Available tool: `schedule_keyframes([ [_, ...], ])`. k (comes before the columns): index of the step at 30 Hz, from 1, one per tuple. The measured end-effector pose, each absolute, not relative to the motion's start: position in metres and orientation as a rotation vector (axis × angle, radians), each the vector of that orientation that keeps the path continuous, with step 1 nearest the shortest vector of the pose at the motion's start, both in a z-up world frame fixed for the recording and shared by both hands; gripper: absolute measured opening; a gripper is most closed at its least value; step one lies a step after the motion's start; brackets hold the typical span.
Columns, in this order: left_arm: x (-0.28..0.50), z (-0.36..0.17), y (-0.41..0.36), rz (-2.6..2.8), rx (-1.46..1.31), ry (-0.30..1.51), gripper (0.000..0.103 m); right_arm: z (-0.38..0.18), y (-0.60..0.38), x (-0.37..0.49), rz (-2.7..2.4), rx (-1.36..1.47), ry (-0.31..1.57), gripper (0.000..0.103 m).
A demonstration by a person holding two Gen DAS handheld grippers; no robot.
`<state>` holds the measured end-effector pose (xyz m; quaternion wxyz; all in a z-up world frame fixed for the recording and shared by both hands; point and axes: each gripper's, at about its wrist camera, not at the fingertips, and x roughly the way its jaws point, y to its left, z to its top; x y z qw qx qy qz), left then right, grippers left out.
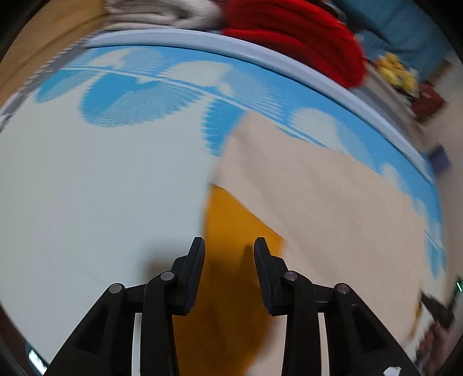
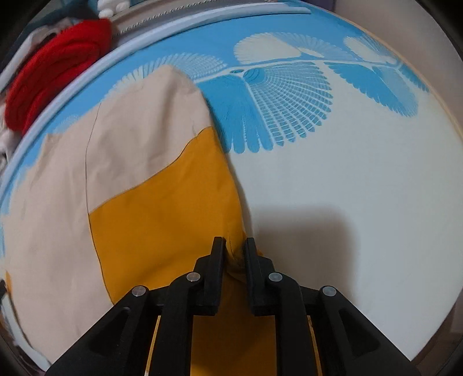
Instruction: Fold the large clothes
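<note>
Garment (image 2: 139, 185), beige with a mustard-yellow panel, lying on the blue-and-white patterned bed (image 2: 347, 188), left half of the right wrist frame, right half of the left wrist frame. Judged partway through folding: beige layer turned over the yellow along a diagonal edge, outline already roughly rectangular, further folds likely left; full extent cut off by the frame, so stage uncertain. Right gripper (image 2: 233, 248) nearly together, clamped on a puckered bit of yellow edge at lower centre. Left gripper (image 1: 229, 248) with fingers apart, nothing between them, over the yellow corner; contact with the cloth not discernible. Left view motion-blurred. Fabric thin, matte, woven-looking, lying flat with few creases; dark seam line along the beige piece. Bed cover smooth, printed with fan-like feathery shapes, pale piped rim at top. Red knit bundle (image 2: 55, 72), ribbed and bulky, beyond the rim at upper left, with pale folded cloth (image 1: 156, 11) beside it.
</note>
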<state>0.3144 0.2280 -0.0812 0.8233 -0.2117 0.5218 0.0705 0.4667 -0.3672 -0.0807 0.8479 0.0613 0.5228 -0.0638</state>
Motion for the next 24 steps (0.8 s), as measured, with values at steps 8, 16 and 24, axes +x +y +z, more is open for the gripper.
schedule_keyframes([
  [8,0.303,-0.138,0.198,0.16,-0.161,1.401,0.033,-0.061,-0.364,0.45,-0.18,-0.029,1.0,0.005],
  [16,0.291,-0.117,0.182,0.097,-0.141,1.345,0.03,-0.032,-0.34,0.42,-0.023,-0.106,0.88,0.008],
  [24,0.294,-0.106,0.171,0.179,-0.059,1.315,0.029,-0.081,-0.317,0.415,-0.023,-0.347,1.085,0.008],
])
